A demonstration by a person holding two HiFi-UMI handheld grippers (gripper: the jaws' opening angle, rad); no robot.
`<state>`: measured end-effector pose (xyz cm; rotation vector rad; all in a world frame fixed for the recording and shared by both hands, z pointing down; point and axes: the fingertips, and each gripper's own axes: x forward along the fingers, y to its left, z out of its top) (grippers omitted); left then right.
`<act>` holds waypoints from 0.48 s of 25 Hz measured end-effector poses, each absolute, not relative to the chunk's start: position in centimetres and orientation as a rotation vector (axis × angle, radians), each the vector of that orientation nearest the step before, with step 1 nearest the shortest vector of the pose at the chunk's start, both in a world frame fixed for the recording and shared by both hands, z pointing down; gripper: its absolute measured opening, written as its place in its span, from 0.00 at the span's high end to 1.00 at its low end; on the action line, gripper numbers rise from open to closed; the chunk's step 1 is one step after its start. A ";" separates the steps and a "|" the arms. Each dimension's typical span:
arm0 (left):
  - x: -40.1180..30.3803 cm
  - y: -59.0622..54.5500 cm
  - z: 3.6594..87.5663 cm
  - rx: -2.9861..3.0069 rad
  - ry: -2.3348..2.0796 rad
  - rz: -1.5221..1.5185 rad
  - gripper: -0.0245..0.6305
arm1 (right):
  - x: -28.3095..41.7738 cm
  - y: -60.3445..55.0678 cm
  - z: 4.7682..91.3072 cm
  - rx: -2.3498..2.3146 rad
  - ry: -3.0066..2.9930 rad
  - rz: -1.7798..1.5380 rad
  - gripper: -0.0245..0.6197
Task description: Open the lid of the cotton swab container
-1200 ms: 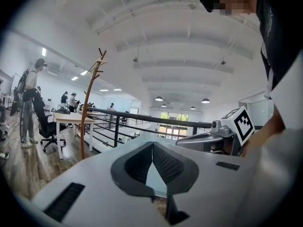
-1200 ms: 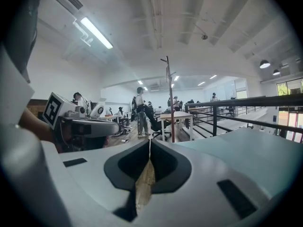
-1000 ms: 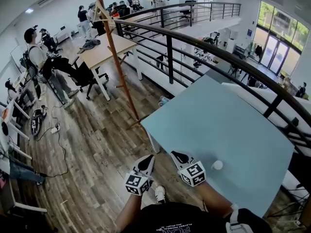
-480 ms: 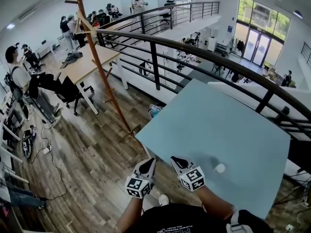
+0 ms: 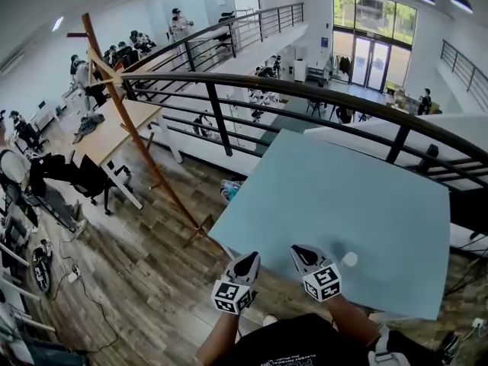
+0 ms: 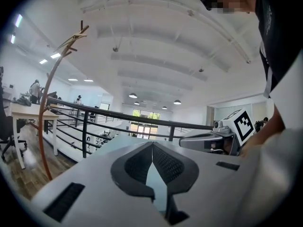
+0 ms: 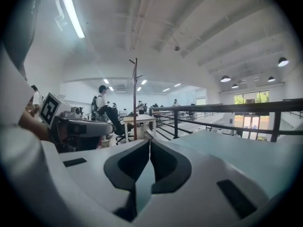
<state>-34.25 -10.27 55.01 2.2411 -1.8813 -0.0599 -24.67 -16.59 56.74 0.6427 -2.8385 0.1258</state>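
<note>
Both claws are clamped fully shut with nothing in them. On the left gripper (image 5: 248, 261) the dark pads meet at the tips, and it's the same on the right gripper (image 5: 302, 252). They sit side by side at the near edge of the pale blue table (image 5: 343, 189), both pointing out roughly level toward 12 o'clock.

The cotton swab container (image 5: 349, 259) is a little white round thing standing on the table near that same edge. It's just beside the right gripper at about its 3 o'clock, and nothing is touching it. I can't make out its lid from here.

A black railing (image 5: 305, 90) runs past the table's far side, and a wooden coat stand (image 5: 130, 128) stands off at 10 o'clock.
</note>
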 end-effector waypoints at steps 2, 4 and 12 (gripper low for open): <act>-33.1 -11.1 55.5 2.271 -1.837 -0.055 0.94 | -23.0 -17.4 57.0 0.750 -2.829 0.118 0.93; -32.1 -11.7 56.3 2.298 -1.800 -0.047 0.94 | -21.7 -17.9 57.2 0.826 -2.830 0.133 0.93; -28.2 -13.3 56.5 2.382 -1.660 -0.051 0.94 | -17.6 -17.4 57.9 0.957 -2.761 0.115 0.93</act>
